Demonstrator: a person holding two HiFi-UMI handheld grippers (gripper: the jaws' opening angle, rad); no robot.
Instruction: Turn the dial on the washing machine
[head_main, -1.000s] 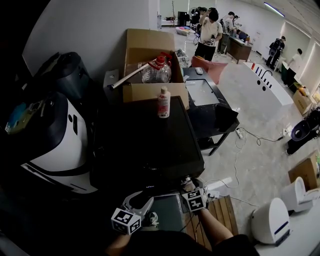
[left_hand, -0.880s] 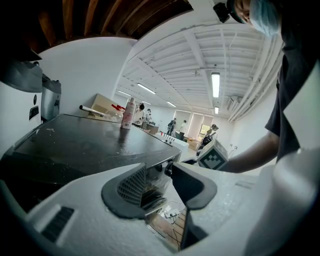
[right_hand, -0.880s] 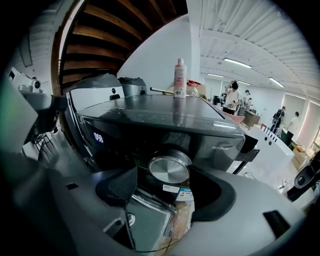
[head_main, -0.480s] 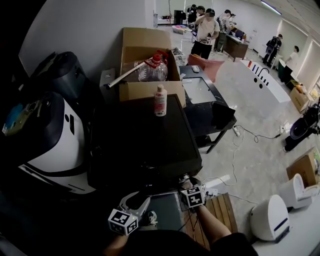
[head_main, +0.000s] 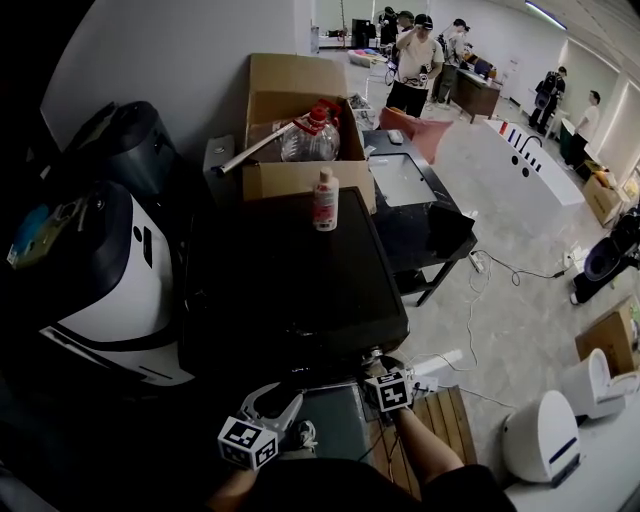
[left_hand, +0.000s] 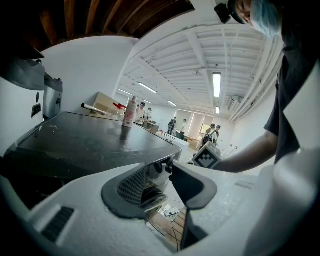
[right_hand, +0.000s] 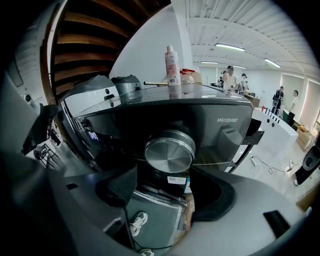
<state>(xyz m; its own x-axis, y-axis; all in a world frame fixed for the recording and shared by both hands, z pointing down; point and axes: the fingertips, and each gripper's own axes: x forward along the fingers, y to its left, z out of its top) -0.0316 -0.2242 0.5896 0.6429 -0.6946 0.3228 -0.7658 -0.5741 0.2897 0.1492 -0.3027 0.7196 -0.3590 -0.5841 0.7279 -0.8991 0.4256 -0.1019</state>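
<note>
Right claw (right_hand: 162, 184) sits square on the silver dial (right_hand: 169, 155) on the washing machine (head_main: 290, 270) front, jaws spread wide to either side, not yet closed on it, and I'd say it's set to clamp and twist. Left claw (left_hand: 161, 184) hangs by the machine's front, jaws apart and empty, likely parked clear. A pale bottle (head_main: 325, 200) stands upright on the machine's black top surface, with a cardboard box (head_main: 300, 100) behind the machine and people in a bright open room beyond
</note>
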